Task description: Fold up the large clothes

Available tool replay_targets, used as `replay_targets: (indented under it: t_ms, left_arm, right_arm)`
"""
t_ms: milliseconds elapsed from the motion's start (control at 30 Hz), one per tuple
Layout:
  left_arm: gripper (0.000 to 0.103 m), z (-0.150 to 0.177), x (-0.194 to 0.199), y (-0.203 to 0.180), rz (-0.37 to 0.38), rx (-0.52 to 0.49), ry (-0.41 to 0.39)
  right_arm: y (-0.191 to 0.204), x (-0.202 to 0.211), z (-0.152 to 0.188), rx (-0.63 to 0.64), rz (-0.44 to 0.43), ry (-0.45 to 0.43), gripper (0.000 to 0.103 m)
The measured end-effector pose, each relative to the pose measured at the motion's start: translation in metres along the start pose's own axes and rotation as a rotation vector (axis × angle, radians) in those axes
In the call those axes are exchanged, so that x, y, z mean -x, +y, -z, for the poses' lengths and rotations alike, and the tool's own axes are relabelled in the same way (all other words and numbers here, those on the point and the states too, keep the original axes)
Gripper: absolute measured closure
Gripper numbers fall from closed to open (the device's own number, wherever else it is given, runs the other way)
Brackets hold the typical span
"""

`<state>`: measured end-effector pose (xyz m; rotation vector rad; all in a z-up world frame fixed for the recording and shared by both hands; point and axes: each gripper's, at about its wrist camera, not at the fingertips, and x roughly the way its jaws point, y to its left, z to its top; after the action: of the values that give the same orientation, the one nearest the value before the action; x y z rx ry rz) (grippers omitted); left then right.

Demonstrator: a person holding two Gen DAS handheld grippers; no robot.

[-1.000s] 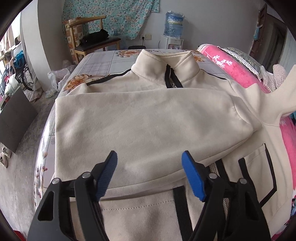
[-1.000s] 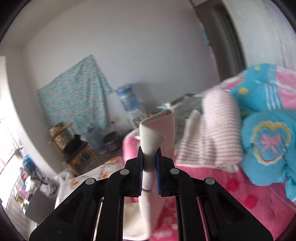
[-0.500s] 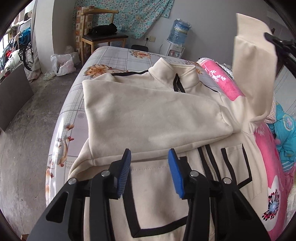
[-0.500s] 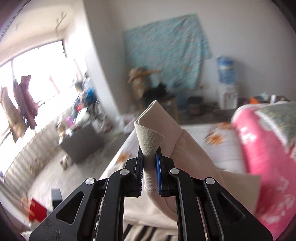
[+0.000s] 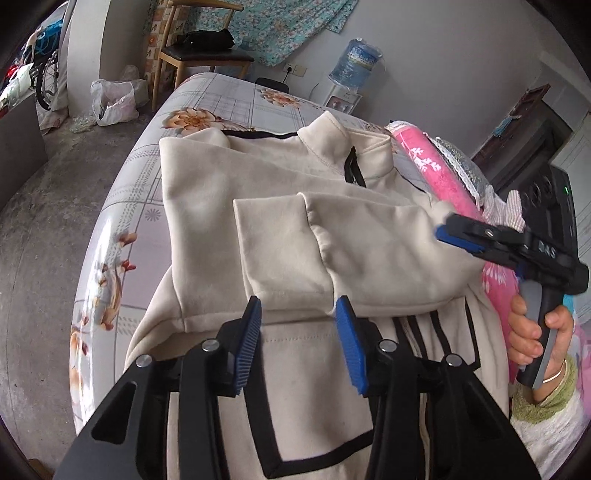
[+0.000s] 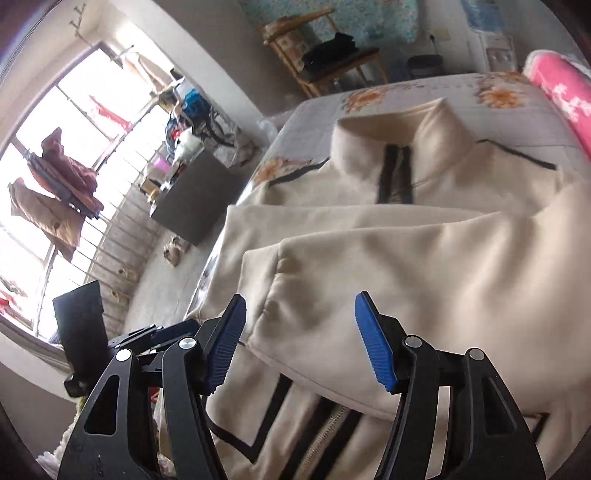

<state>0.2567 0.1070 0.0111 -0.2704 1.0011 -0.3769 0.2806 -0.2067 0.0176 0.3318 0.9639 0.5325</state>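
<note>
- The left claw point(image 5: 297, 315) hangs released over the lower front of the cream jacket point(image 5: 207, 206); its blue pads point(image 5: 249, 347) stand apart with nothing clamped, their tips just above the edge of a folded sleeve point(image 5: 280, 243)
- The right claw point(image 6: 299, 314) is opening; its pads point(image 6: 373, 343) press on nothing, and the sleeve lies free below and ahead of them; in the left wrist view this claw point(image 5: 443, 230) reaches in from the right, level with the sleeve's shoulder end, gripped by a hand point(image 5: 535, 332) with a bangle and a green cuff
- The jacket is spread on a bed point(image 5: 229, 107) with a flowered check sheet; its stand-up collar point(image 5: 347, 140) points to the far end; both sleeves are folded across the chest, one over the other; black trim and the zip point(image 6: 325, 432) run down the front nearest the claws
- A pink blanket point(image 5: 436, 173) lies along the right side of the bed, just beside the jacket's shoulder
- Past the bed stand a wooden chair point(image 5: 199, 55) with dark clothes on its seat, a water dispenser point(image 5: 354, 70) against the wall, and a flowered cloth point(image 5: 280, 22) hung behind
- On the floor to the left sit a white plastic bag point(image 5: 114, 103) and a dark panel point(image 6: 192, 199); clothes point(image 6: 55, 199) hang at a bright window point(image 6: 74, 147); nothing stands between either claw and the jacket
</note>
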Motion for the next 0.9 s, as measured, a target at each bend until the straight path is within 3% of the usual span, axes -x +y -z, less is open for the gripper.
replay_targets:
  t_ms: [167, 267, 367, 433, 467, 500, 567, 733, 800, 900]
  left_arm:
    - [0.062, -0.036, -0.032, 0.016, -0.071, 0.104, 0.021]
    - [0.063, -0.045, -0.052, 0.022, -0.067, 0.137, 0.062]
    - [0.073, -0.046, -0.063, 0.019, -0.097, 0.124, 0.077]
    - [0.085, -0.047, -0.066, 0.017, -0.138, 0.11, 0.065]
    - [0.1, -0.049, -0.067, 0.017, -0.147, 0.103, 0.07]
    - [0.101, -0.05, -0.068, 0.017, -0.147, 0.101, 0.072]
    - [0.102, -0.054, -0.061, 0.008, -0.154, 0.062, 0.041]
    - [0.102, -0.073, 0.002, -0.034, -0.164, -0.085, -0.196]
    - [0.102, -0.077, 0.007, -0.031, -0.211, -0.085, -0.206]
    - [0.102, -0.074, -0.014, -0.007, -0.278, -0.046, -0.119]
  right_arm:
    - [-0.053, 0.057, 0.011, -0.08, 0.092, -0.091, 0.044]
    - [-0.08, 0.077, 0.033, -0.127, 0.121, -0.108, 0.044]
    - [-0.096, 0.084, 0.047, -0.146, 0.149, -0.112, 0.044]
    - [-0.101, 0.082, 0.049, -0.151, 0.156, -0.117, 0.044]
    - [-0.102, 0.083, 0.051, -0.151, 0.158, -0.118, 0.045]
    - [-0.103, 0.081, 0.05, -0.147, 0.162, -0.12, 0.048]
    - [-0.104, 0.079, 0.048, -0.13, 0.185, -0.126, 0.05]
    - [-0.102, 0.087, 0.044, -0.077, 0.247, -0.173, 0.052]
    - [-0.102, 0.088, 0.042, -0.054, 0.28, -0.182, 0.052]
    - [-0.106, 0.085, 0.037, -0.038, 0.324, -0.182, 0.053]
